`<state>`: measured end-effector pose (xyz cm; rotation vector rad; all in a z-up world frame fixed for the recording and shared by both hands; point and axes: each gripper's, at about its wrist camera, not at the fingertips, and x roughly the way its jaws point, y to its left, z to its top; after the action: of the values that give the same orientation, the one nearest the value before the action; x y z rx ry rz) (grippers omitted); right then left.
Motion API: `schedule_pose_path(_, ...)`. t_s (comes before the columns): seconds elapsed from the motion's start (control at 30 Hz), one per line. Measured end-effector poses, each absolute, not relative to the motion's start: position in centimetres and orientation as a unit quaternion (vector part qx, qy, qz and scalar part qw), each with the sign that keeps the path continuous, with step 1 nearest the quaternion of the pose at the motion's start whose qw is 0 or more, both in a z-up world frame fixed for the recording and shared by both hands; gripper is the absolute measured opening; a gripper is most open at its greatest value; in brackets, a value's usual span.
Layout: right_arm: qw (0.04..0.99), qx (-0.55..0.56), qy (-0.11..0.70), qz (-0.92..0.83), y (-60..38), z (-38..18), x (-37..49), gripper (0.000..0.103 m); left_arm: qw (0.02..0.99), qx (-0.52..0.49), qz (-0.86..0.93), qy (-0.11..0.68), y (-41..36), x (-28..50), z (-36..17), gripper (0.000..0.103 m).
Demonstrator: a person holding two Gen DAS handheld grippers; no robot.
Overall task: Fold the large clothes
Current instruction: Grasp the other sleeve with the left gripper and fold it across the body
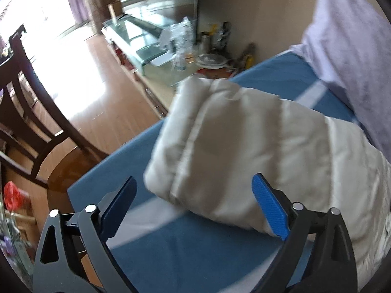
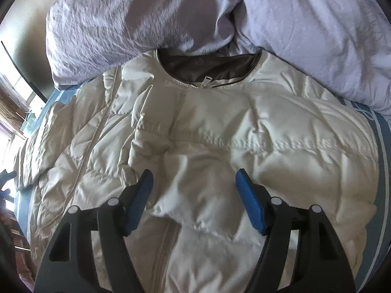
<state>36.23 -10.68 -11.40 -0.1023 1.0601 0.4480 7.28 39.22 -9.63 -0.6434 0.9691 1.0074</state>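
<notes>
A cream puffer jacket (image 2: 220, 131) lies front up on a blue bed sheet (image 1: 195, 249), its zip closed and its dark-lined collar (image 2: 207, 67) toward the pillows. One sleeve (image 1: 220, 131) stretches out across the sheet in the left wrist view. My left gripper (image 1: 193, 207) is open and empty, its blue pads either side of the sleeve's cuff end, just above it. My right gripper (image 2: 194, 197) is open and empty, hovering over the jacket's chest where a sleeve end lies folded onto the body.
Lilac pillows and bedding (image 2: 305, 24) crowd the collar end of the bed. Beyond the bed edge are a wooden floor (image 1: 97, 85), a dark wooden chair (image 1: 29, 112), a glass table (image 1: 132, 34) and cluttered items (image 1: 210, 58) by the wall.
</notes>
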Motion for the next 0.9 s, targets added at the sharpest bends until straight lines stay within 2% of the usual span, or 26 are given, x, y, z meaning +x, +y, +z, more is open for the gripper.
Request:
schedule_pose_path(0.2,0.842,-0.058,0.493,0.212,-11.8,-10.8,35.0,0.071,0.708,-0.319,0.455,0.437,40.7,6.5,-10.9,0.085)
schedule_pose_path(0.4,0.843,-0.054,0.495,0.204,-13.1,-10.8,34.4,0.071,0.714,-0.336,0.450,0.418,40.2,6.5,-11.2,0.065)
schedule_pose_path(0.47,0.843,-0.054,0.495,0.201,-13.5,-10.9,34.2,0.071,0.724,-0.339,0.440,0.409,39.9,6.7,-11.1,0.046)
schedule_pose_path(0.5,0.844,-0.053,0.496,0.200,-13.8,-10.9,34.0,0.072,0.728,-0.345,0.432,0.405,39.8,6.8,-11.0,0.031)
schedule_pose_path(0.57,0.845,-0.050,0.496,0.196,-14.3,-10.9,33.8,0.073,0.732,-0.345,0.431,0.400,39.4,7.3,-10.4,0.019)
schedule_pose_path(0.9,0.856,-0.016,0.483,0.182,-18.2,-9.9,33.3,0.075,0.799,-0.288,0.399,0.346,35.8,11.4,-2.2,0.015)
